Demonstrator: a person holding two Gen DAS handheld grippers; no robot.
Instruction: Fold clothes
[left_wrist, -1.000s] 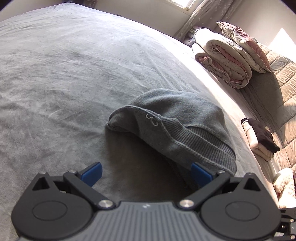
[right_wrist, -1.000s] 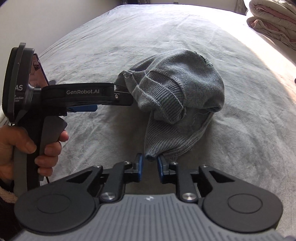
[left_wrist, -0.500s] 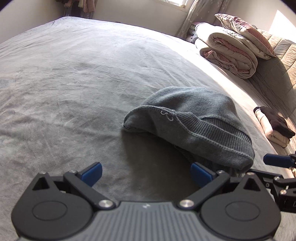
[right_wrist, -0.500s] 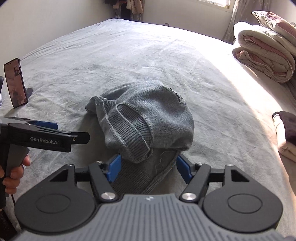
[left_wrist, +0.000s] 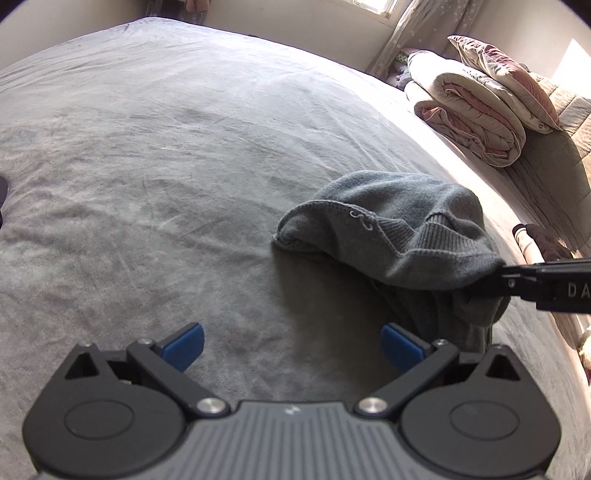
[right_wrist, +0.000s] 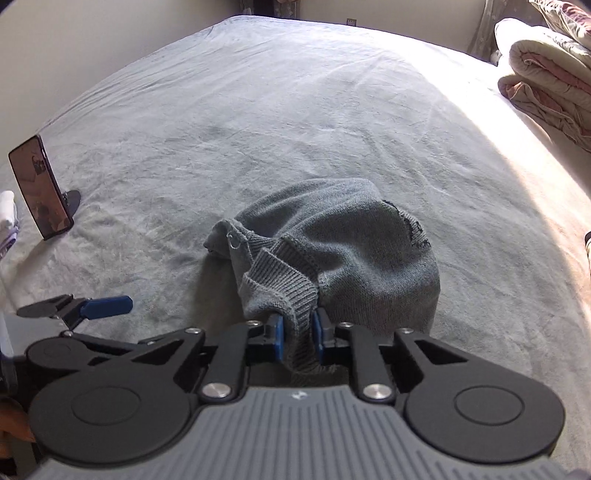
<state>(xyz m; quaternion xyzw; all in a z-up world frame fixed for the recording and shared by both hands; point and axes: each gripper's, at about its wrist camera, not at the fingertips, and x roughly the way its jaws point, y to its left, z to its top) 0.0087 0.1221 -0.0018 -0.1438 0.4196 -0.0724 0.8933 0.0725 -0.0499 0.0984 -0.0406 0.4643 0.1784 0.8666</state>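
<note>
Right gripper (right_wrist: 298, 338) is closing on the ribbed hem of the grey sweater (right_wrist: 343, 251) — knit sits between the blue pads (right_wrist: 277, 338) and they press on it from both sides. In the left wrist view the same gripper (left_wrist: 496, 275) comes in from the right edge, tip pinching the near corner of the sweater, with fabric bunched and hanging below it.

Left gripper (left_wrist: 291, 345) has its jaws wide apart, nothing between them — only bed cover under it. It hangs just beside the sweater, near its left edge, not touching. In the right wrist view one of its blue fingertips (right_wrist: 109, 305) pokes in at lower left.

Sweater is crumpled in a heap roughly mid-bed on the grey bed cover (left_wrist: 166, 147), ribbed hem folded over on top, a small loose thread loop near the left end. Right side of the heap has a ragged dark edge; can't tell if it's a tear or a seam.

Other stuff:
- phone (right_wrist: 40, 192) propped upright on a stand at the bed's left edge
- folded quilt (left_wrist: 476, 114) stacked at the far right, pillow (left_wrist: 506, 74) on top
- small folded pile (left_wrist: 539, 243) at right, dark on light, partly hidden behind the right gripper
</note>
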